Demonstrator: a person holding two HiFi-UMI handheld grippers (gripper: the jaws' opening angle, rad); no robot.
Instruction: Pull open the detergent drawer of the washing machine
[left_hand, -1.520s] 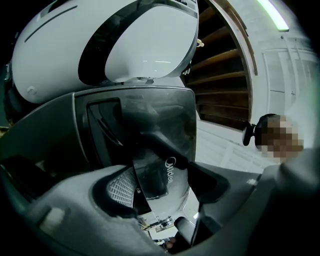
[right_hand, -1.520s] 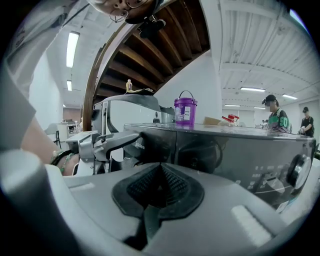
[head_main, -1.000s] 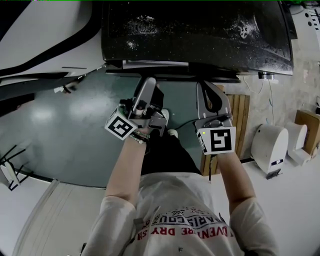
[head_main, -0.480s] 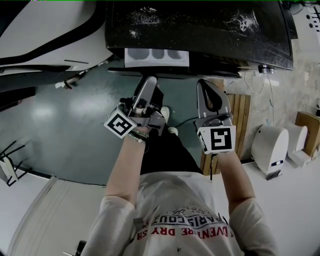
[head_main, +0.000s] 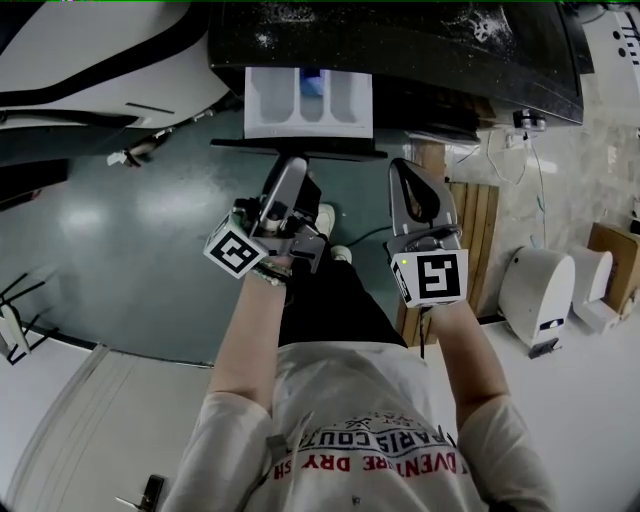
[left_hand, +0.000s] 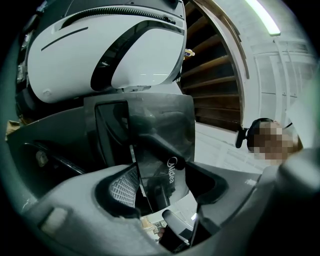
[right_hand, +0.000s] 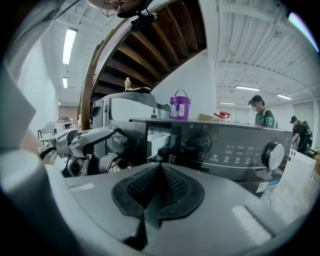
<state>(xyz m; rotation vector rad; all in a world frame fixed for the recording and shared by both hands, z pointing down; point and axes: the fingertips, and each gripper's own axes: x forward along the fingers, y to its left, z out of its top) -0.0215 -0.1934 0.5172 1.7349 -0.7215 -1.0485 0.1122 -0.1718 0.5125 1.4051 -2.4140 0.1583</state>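
Observation:
The dark washing machine (head_main: 420, 50) fills the top of the head view. Its white detergent drawer (head_main: 307, 100) stands pulled out toward me, with several compartments showing. My left gripper (head_main: 291, 168) is shut on the drawer's dark front panel (head_main: 295, 150). In the left gripper view that glossy panel (left_hand: 160, 140) sits clamped between the pads of the left gripper (left_hand: 162, 185). My right gripper (head_main: 408, 172) hangs beside it, in front of the machine, shut on nothing. The right gripper view shows its pads (right_hand: 172, 185) meeting, the white drawer (right_hand: 157, 140) out, and the left gripper (right_hand: 92, 140) on it.
A large white curved machine (head_main: 90, 70) stands to the left. A wooden slatted panel (head_main: 480, 230) and a white appliance (head_main: 538, 295) are on the right. A purple bucket (right_hand: 180, 107) sits on the washer top. Two people (right_hand: 262, 117) stand far behind the control knob (right_hand: 272, 156).
The drawer was closed at first, half out in the middle frame, and now stands well out. My left gripper drew back toward me with the front panel; the right gripper drifted back too.

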